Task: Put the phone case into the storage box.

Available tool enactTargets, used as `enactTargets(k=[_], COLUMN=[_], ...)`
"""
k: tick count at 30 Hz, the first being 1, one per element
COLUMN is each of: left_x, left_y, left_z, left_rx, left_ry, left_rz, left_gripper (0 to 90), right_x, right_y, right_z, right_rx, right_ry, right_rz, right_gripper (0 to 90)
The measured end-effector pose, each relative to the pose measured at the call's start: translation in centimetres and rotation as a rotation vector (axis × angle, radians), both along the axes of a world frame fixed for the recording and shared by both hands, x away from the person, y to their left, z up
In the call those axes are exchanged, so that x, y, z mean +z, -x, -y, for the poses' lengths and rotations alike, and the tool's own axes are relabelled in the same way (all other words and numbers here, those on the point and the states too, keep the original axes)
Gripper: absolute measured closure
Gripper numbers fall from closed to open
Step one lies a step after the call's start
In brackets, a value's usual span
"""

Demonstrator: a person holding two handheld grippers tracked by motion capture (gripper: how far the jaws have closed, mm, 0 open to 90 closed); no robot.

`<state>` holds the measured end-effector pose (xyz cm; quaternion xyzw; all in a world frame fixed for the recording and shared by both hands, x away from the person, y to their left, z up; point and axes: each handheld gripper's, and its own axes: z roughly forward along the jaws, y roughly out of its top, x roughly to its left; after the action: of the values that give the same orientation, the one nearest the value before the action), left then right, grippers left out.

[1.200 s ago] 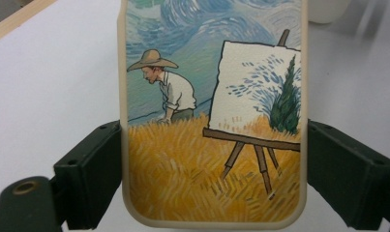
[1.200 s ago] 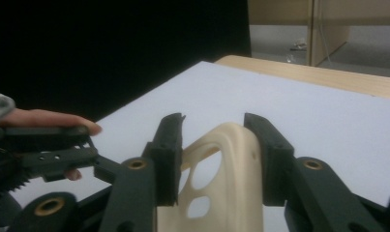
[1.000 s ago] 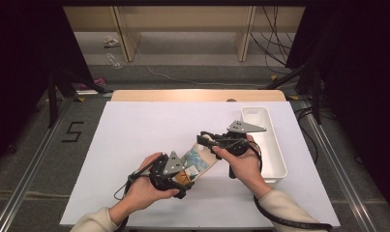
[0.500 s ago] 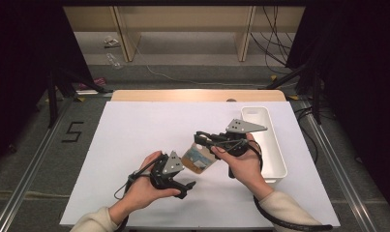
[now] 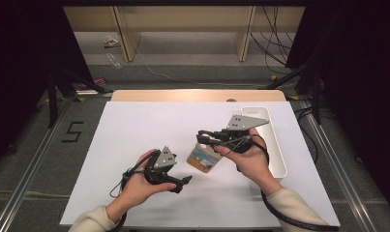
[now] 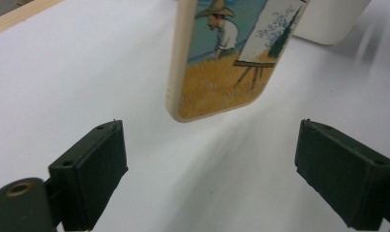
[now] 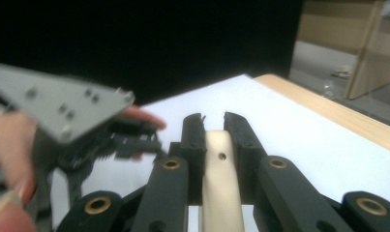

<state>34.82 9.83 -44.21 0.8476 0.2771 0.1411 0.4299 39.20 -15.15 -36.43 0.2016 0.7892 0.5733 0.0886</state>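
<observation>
My right tongs [image 5: 205, 138] clamp the phone case [image 5: 204, 158] by its thin edge, lifted off the bench [image 5: 134, 125]; left tongs [image 5: 184, 182] gape just below it. Probably light, stiff, slick: grip the rim

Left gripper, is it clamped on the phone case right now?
No, the left gripper stands wide open in its own view, with the phone case hanging in front of it, clear of both pads.

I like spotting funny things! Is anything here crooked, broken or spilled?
Nothing is broken or spilled. The one odd sight is the picture phone case: it hangs tilted in the air above the white table, pinched by the right claw, while the left claw sits open below it.
</observation>
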Motion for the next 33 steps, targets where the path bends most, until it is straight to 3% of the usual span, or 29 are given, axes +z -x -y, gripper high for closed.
enactTargets(k=[3, 6, 15, 23, 33], left_x=[0.0, 0.0, -0.2, -0.2, -0.7], left_y=[0.0, 0.1, 0.0, -0.3, -1.1], left_z=[0.0, 0.2, 0.5, 1.0, 1.6], left_rx=[-0.007, -0.021, -0.075, -0.1, -0.141], left_ry=[0.002, 0.002, 0.018, -0.007, -0.012], left_rz=[0.006, 0.007, 0.009, 0.026, 0.009], left_gripper=[13.5, 15.1, 21.5, 21.5, 24.2], right_x=[0.5, 0.7, 0.6, 0.6, 0.8], right_y=[0.1, 0.2, 0.3, 0.5, 0.7], right_z=[-0.1, -0.2, -0.4, -0.6, -0.9], right_rx=[0.062, 0.086, 0.109, 0.13, 0.147], right_ry=[0.084, 0.113, 0.125, 0.128, 0.116], right_rz=[0.031, 0.041, 0.027, 0.021, 0.015], right_gripper=[79.9, 79.9, 79.9, 79.8, 79.9])
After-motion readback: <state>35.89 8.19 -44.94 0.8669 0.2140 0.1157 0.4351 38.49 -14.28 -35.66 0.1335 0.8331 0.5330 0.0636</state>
